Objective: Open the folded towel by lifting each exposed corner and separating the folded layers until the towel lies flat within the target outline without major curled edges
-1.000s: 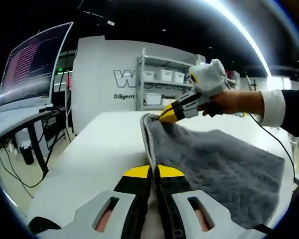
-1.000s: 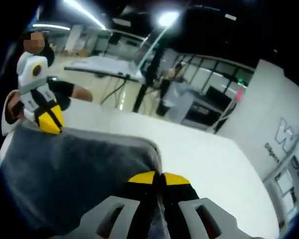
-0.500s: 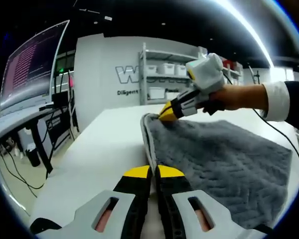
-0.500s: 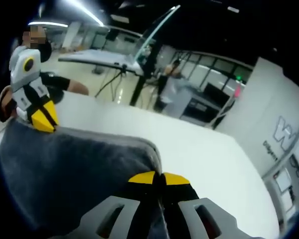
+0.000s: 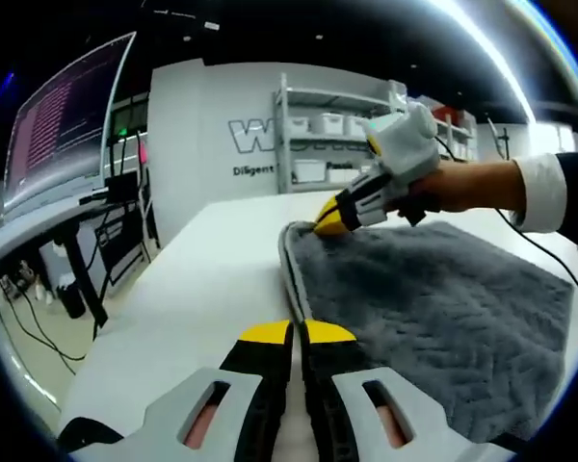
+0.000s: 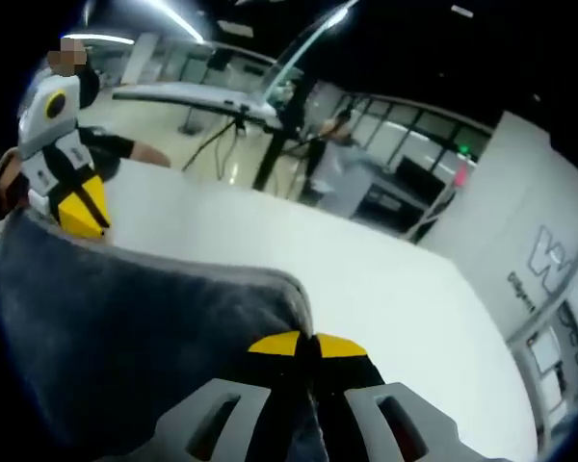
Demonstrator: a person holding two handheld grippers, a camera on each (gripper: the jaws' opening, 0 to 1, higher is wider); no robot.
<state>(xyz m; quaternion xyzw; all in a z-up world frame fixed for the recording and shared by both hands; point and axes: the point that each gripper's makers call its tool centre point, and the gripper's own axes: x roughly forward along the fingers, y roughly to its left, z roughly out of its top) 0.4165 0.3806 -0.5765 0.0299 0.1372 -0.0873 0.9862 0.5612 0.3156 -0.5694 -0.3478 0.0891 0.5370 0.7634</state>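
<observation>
A grey towel lies spread over the white table, its left hem running from my left gripper up to the far corner. My left gripper is shut on the near corner of that hem. In the left gripper view my right gripper, held by a hand in a dark sleeve with a white cuff, pinches the far corner. In the right gripper view my right gripper is shut on the grey towel, and my left gripper grips the opposite corner at the far left.
The white table stretches wide beside the towel. A monitor on a dark desk stands to the left, a white wall with shelving behind. A person stands far off by other desks.
Both grippers keep their hold on the towel corners. The towel has come down lower and flatter toward the table, and both views have shifted slightly with the hands.
</observation>
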